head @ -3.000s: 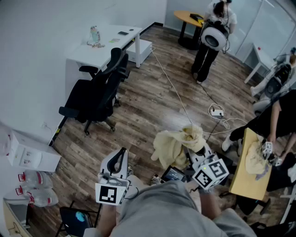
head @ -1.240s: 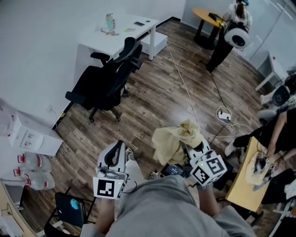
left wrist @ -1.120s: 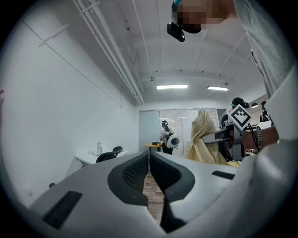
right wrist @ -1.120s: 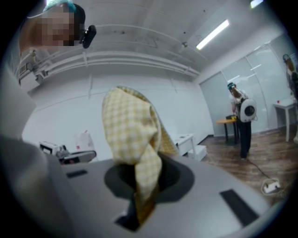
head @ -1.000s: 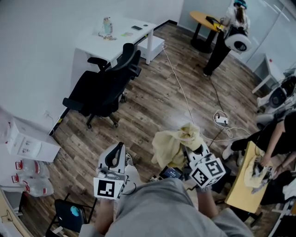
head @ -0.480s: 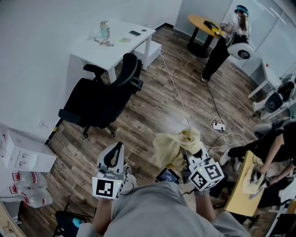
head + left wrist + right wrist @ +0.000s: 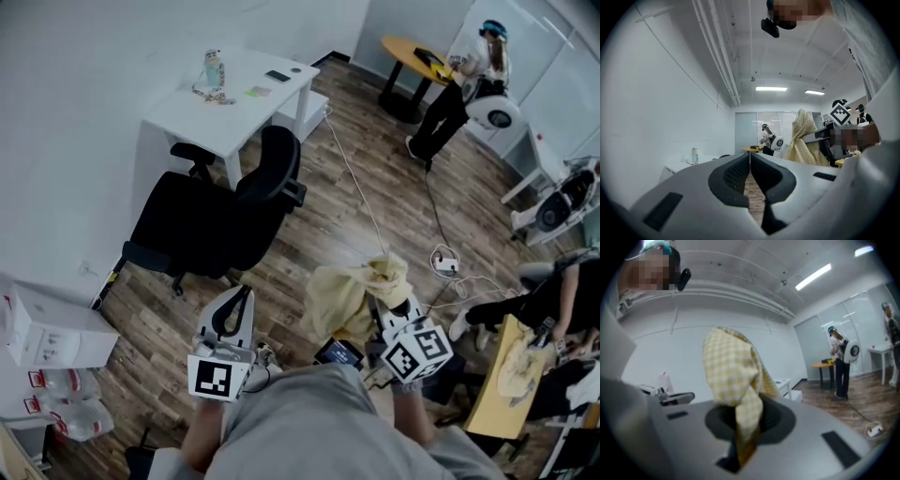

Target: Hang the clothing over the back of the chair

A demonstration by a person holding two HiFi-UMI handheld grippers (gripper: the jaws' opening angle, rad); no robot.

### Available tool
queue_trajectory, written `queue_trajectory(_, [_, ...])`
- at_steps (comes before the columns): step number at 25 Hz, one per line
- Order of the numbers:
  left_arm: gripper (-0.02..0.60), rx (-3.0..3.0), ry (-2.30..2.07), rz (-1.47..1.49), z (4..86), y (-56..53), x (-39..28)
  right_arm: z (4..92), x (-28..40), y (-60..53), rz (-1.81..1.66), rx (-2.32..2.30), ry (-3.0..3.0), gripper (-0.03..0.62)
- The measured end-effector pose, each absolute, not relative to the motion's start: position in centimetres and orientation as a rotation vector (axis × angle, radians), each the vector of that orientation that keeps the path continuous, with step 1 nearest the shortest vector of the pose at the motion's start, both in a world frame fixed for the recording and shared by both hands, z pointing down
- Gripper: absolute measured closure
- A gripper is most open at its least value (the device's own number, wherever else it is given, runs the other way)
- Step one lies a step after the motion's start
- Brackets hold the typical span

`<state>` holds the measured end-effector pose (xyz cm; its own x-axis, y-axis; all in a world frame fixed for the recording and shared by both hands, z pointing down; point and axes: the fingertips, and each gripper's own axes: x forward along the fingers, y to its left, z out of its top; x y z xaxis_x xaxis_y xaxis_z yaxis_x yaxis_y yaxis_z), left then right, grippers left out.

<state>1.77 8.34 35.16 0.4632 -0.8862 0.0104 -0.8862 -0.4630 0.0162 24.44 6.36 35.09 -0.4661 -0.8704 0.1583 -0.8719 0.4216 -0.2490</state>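
A black office chair (image 7: 220, 216) stands on the wood floor beside the white desk, its backrest (image 7: 275, 176) toward me. The yellow checked clothing (image 7: 349, 292) hangs in a bunch from my right gripper (image 7: 386, 292), which is shut on it, to the right of the chair and short of it. In the right gripper view the cloth (image 7: 733, 371) rises out of the right gripper (image 7: 746, 425) and hides the middle of the room. My left gripper (image 7: 242, 302) is shut with nothing in it, just below the chair's base. The left gripper (image 7: 750, 158) points level into the room.
A white desk (image 7: 262, 103) with a bottle (image 7: 214, 67) stands behind the chair. A cable (image 7: 361, 197) runs over the floor to a power strip (image 7: 441, 262). White boxes (image 7: 52, 328) lie at the left. A person (image 7: 464, 80) stands at a round table far back; a wooden table (image 7: 487, 394) is at the right.
The chair has come nearer and sits lower and larger in the head view. Both grippers have travelled toward it, the right still holding the clothing.
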Motion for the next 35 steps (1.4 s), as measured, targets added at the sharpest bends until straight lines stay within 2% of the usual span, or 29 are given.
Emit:
queue_trajectory(13, [0.541, 2.640, -1.636, -0.040, 35.7, 4.4, -3.6, 35.3, 19.3, 2.3, 0.441, 1.609, -2.621, 0.534])
queue_trajectory(35, [0.541, 2.616, -1.722, 0.015, 35.3, -1.3, -3.0, 36.4, 22.0, -6.8, 0.506, 1.622, -2.622, 0.534])
